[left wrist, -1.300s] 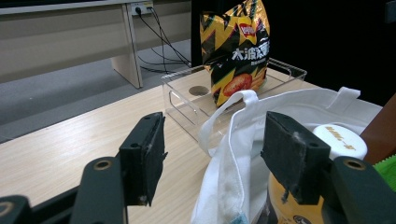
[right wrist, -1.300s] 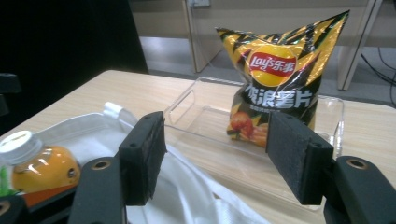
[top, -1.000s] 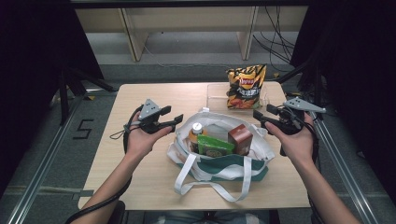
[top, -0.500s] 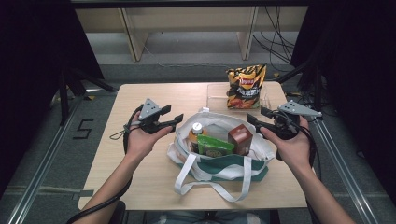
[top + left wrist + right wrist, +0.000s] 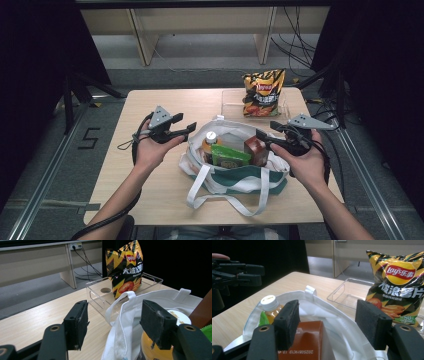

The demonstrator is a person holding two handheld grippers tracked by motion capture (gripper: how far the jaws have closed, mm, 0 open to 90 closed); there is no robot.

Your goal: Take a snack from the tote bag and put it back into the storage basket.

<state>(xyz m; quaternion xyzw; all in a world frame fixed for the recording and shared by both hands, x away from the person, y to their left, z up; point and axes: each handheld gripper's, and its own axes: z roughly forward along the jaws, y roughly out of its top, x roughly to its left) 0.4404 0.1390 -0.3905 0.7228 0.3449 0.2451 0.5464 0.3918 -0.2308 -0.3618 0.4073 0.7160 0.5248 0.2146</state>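
A white tote bag with a green base lies open at the table's middle. Inside it stand an orange drink bottle, a green packet and a brown carton. A bag of chips stands in a clear tray behind it. My left gripper is open just left of the bag; in its own view the bag's rim sits between the open jaws. My right gripper is open over the bag's right rim, above the carton, with nothing gripped.
The wooden table has bare room at the front left and along the far edge. Long white handles trail from the bag toward the front edge. Dark floor, shelving legs and cables lie beyond the table.
My right gripper has slid left, from beside the bag to over its right rim. The left gripper and the bag's contents have stayed where they were.
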